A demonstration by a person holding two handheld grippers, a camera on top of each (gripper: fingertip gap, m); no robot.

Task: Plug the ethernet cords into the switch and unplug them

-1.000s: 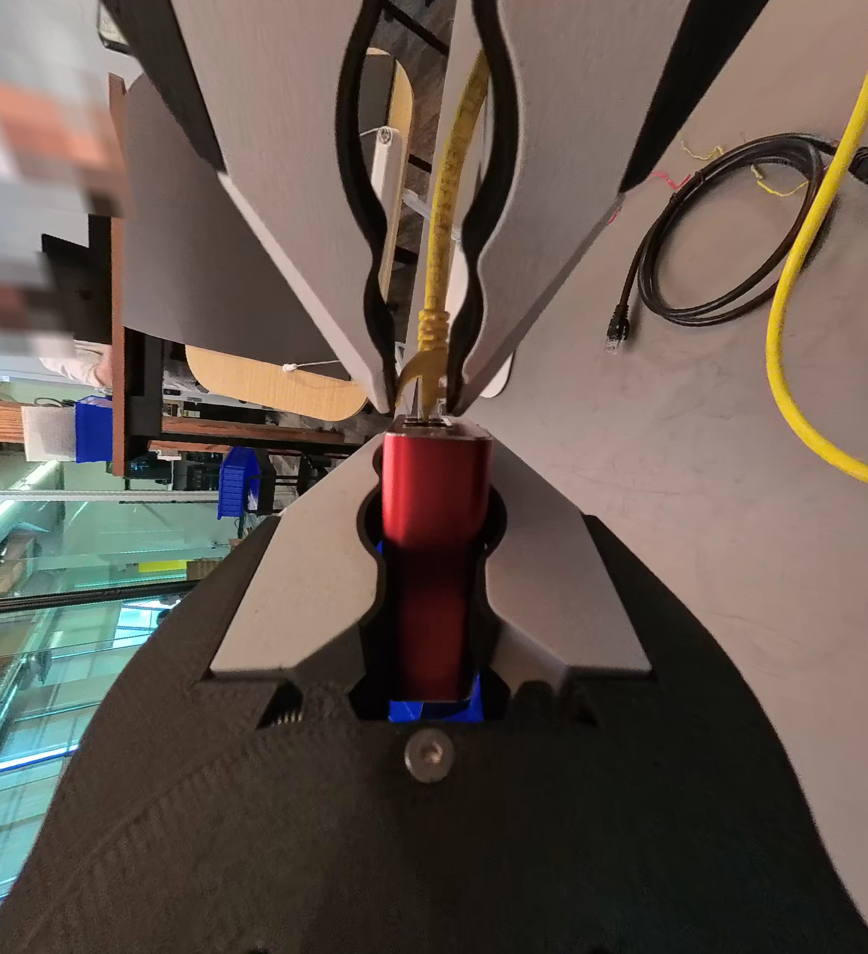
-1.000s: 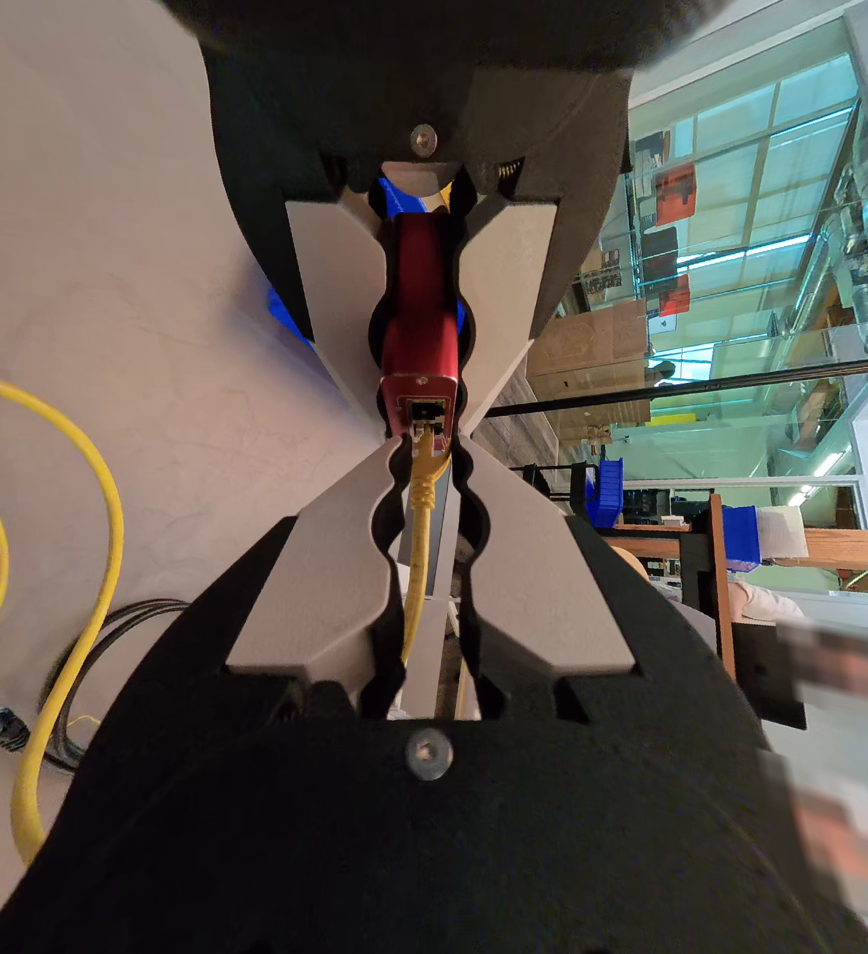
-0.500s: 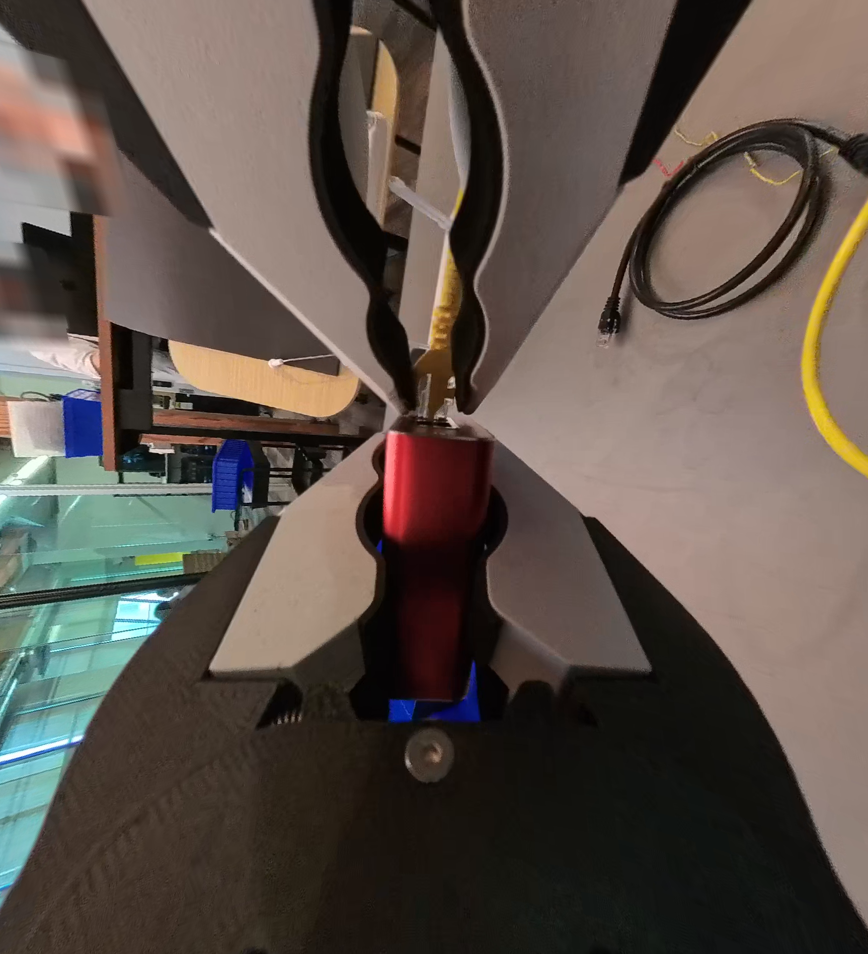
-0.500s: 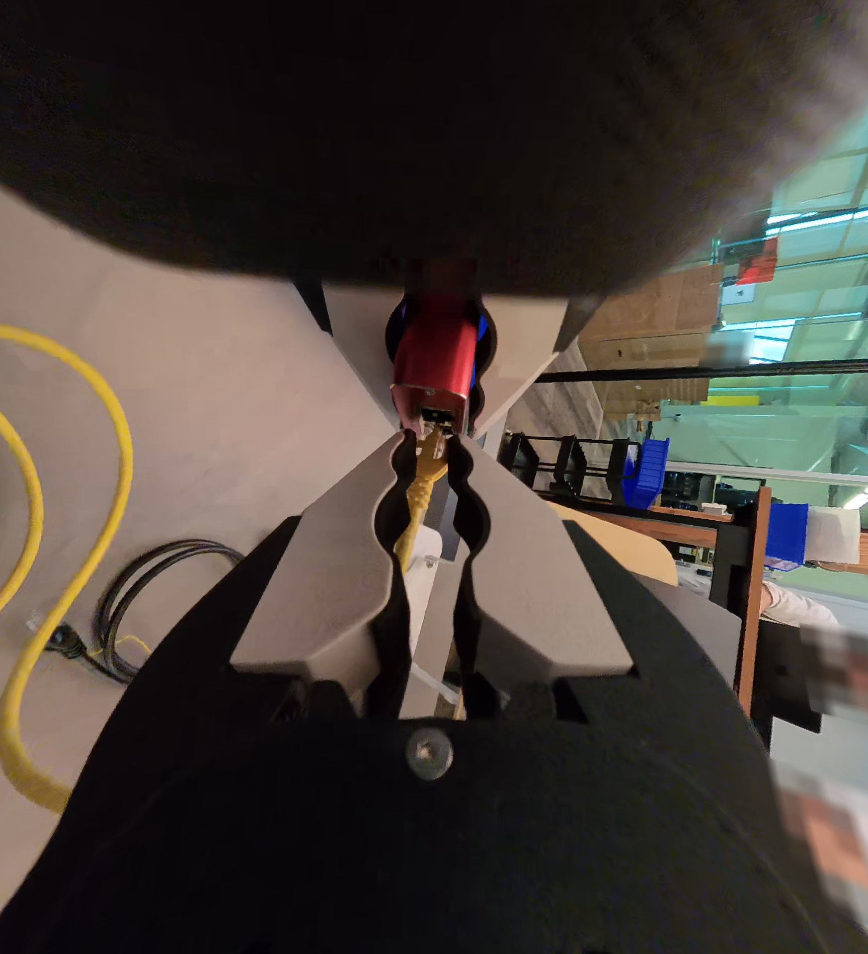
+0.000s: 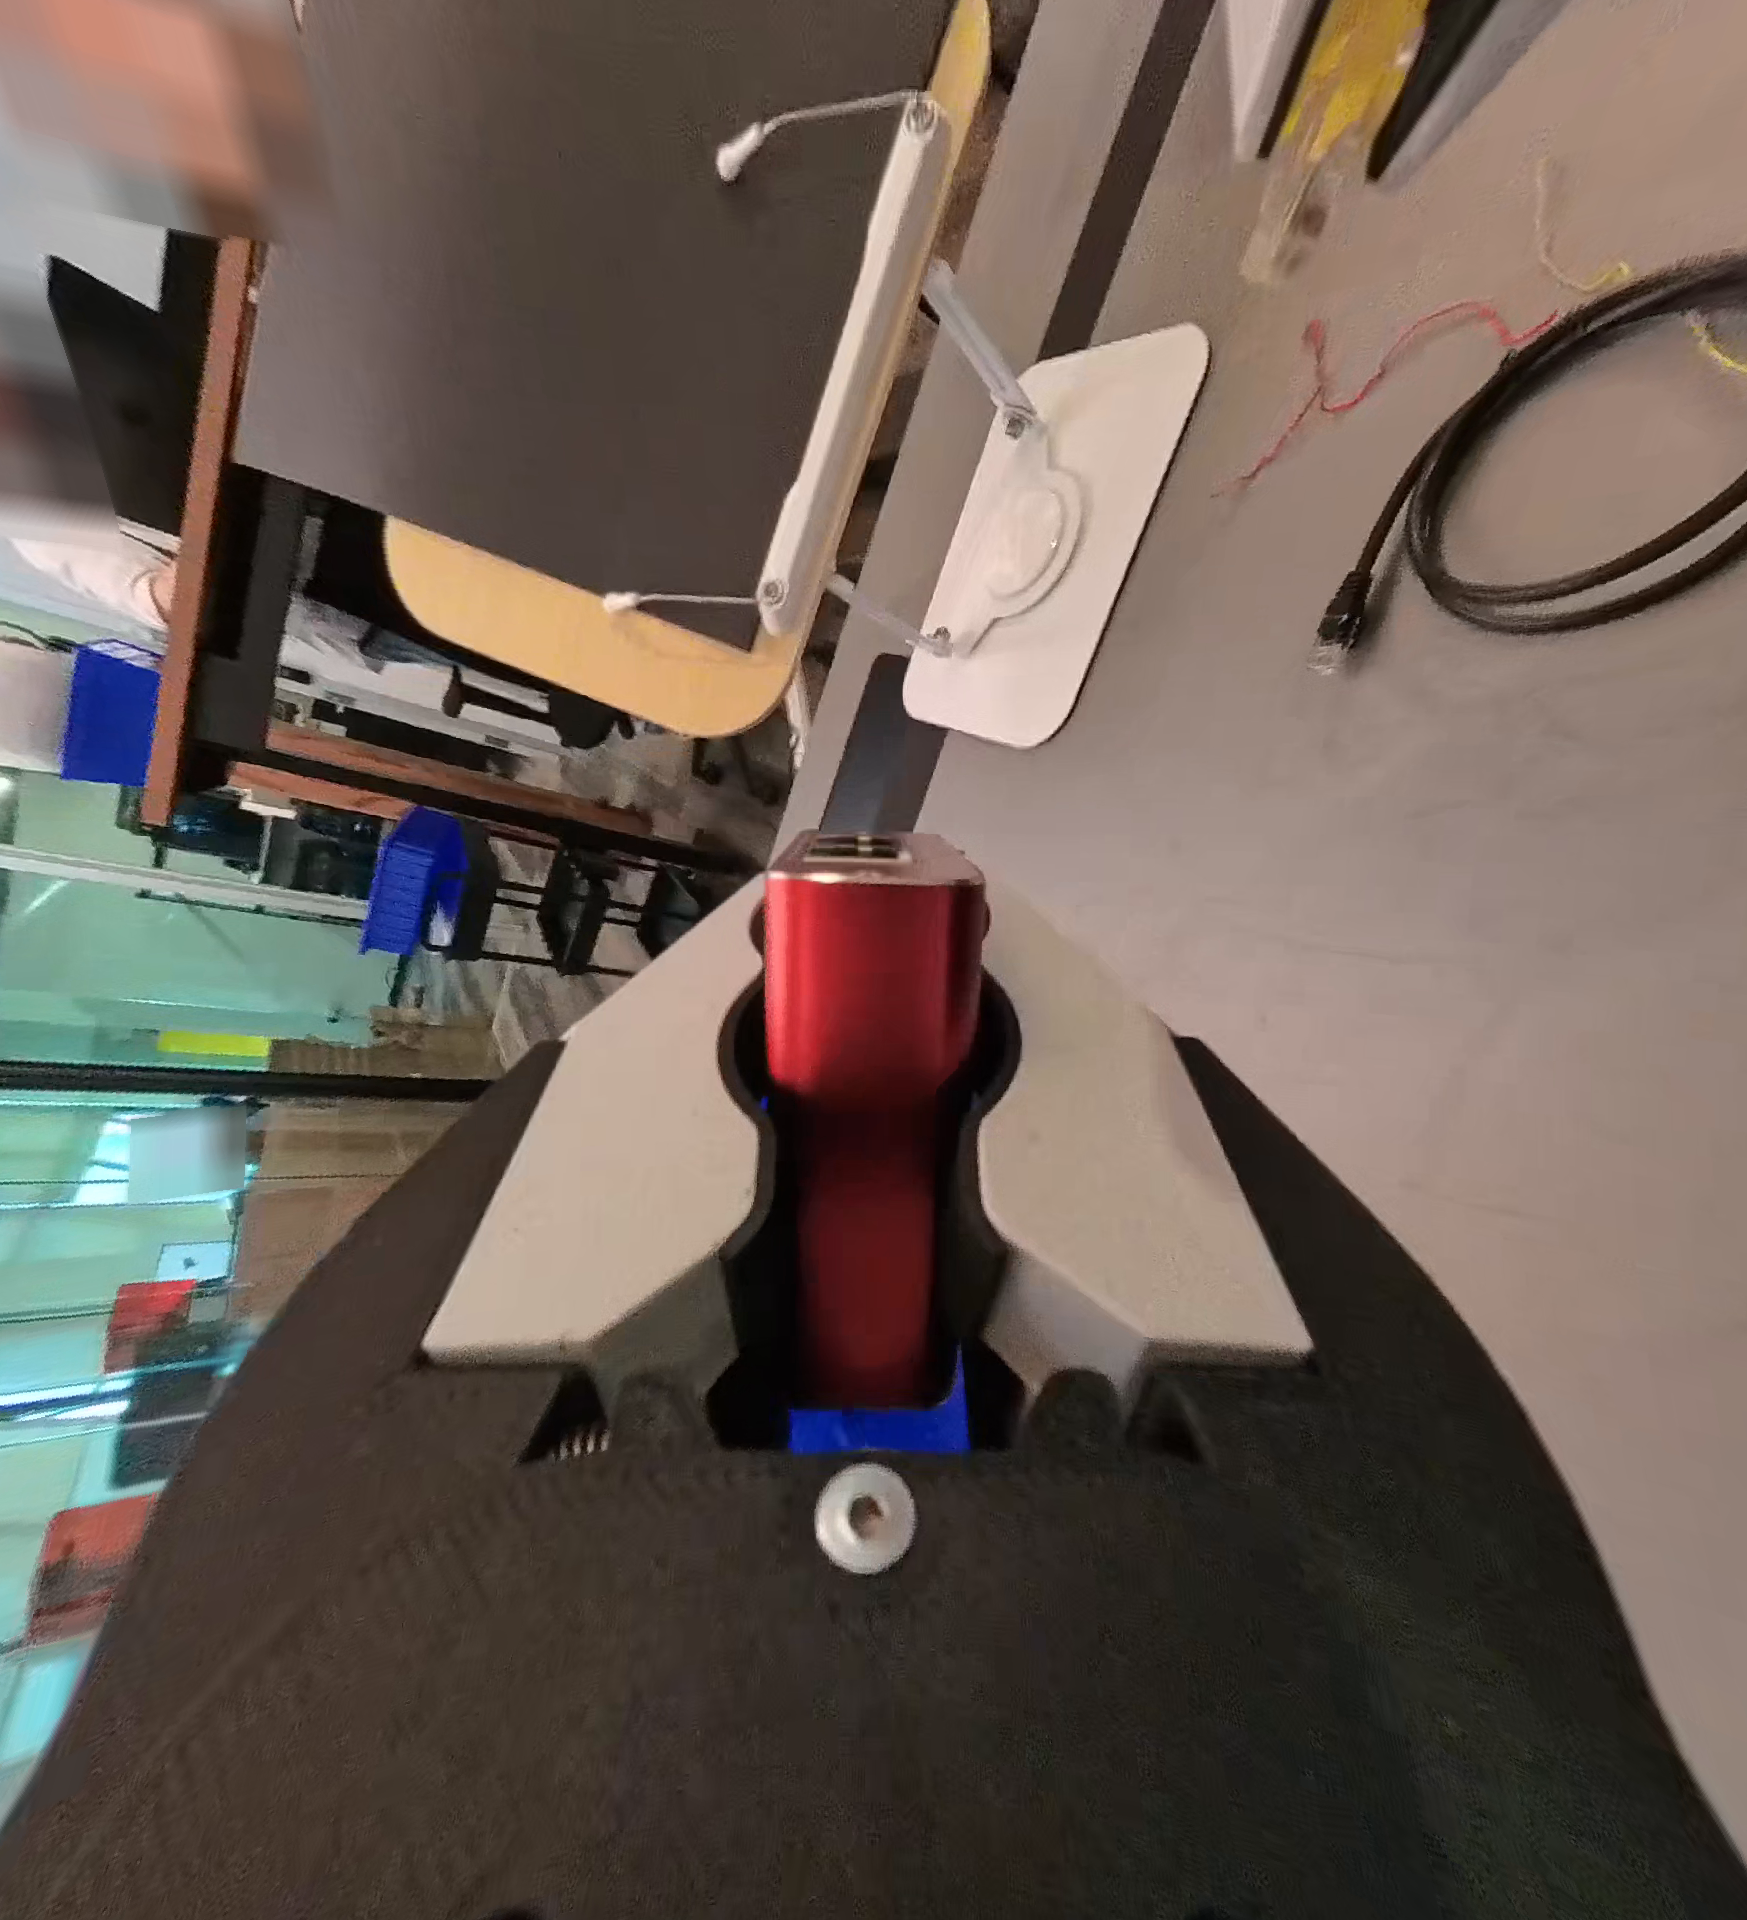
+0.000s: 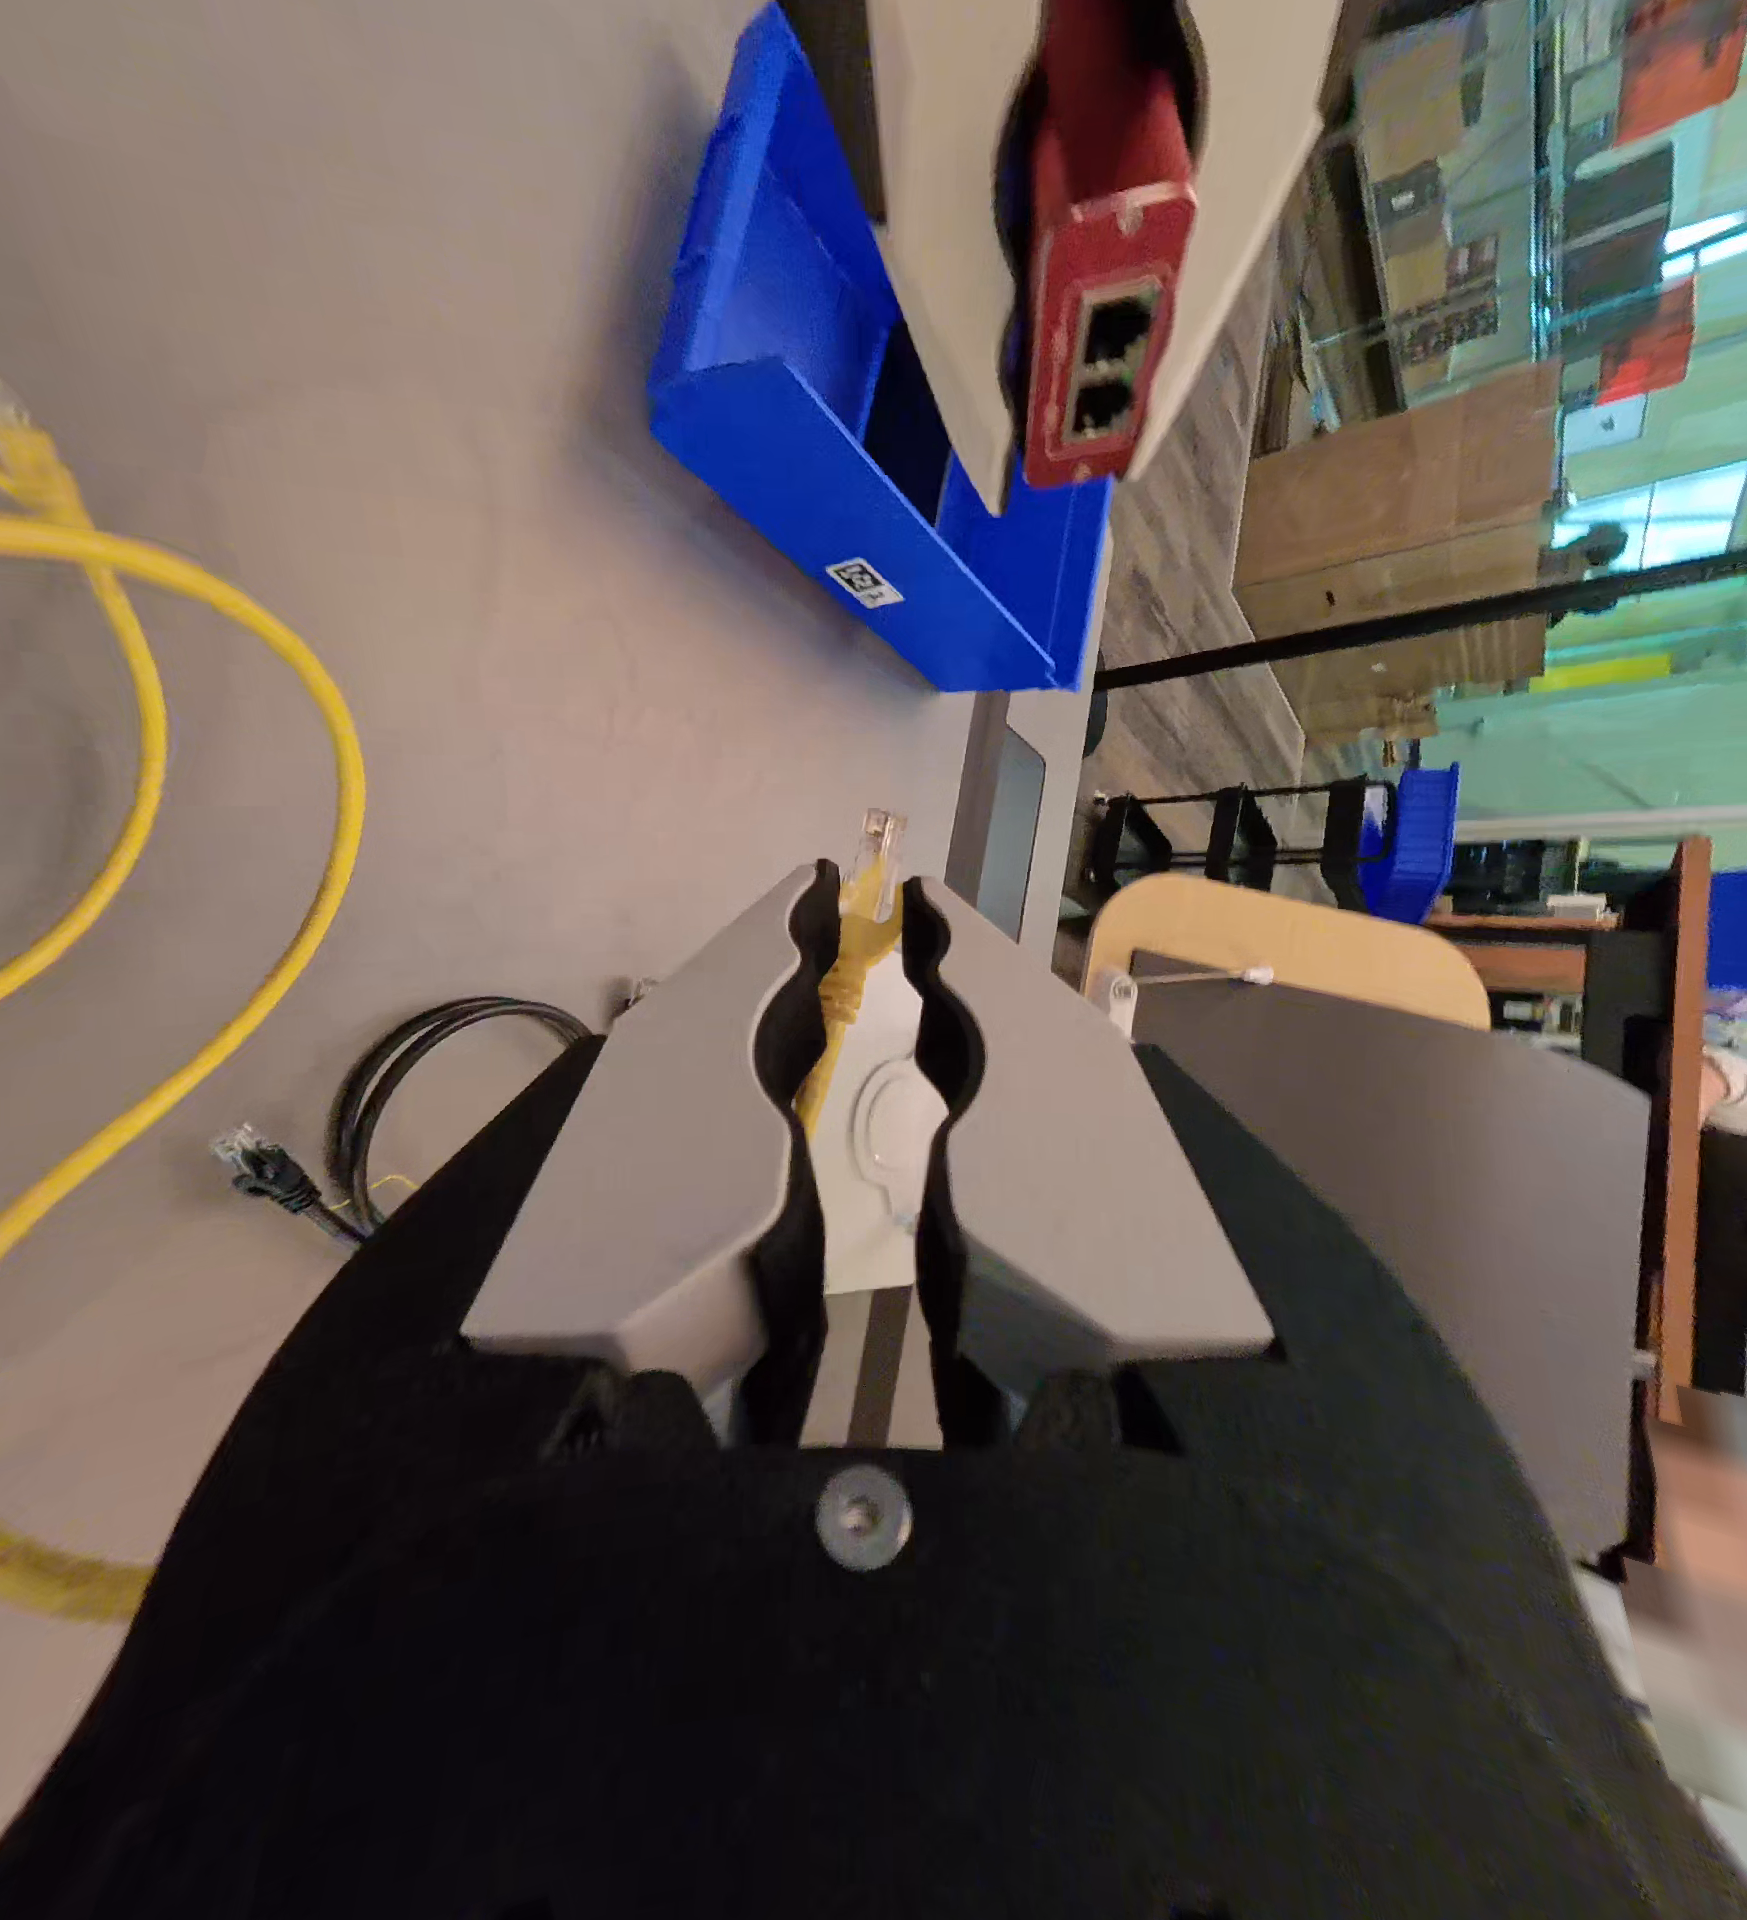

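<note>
Our left jaws clamp the red switch (image 5: 874,1091), ports facing outward; our right jaws pinch the yellow cord (image 6: 853,971), plug tip protruding, well apart from the switch.

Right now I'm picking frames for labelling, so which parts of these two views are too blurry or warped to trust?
Left wrist view: the red switch in the left claw is sharp, while the yellow plug at the top edge is smeared and the black cable is softened. Right wrist view: the yellow plug in the right claw is crisp; the switch is slightly blurred. Wide-angle bending shows in both.
</note>
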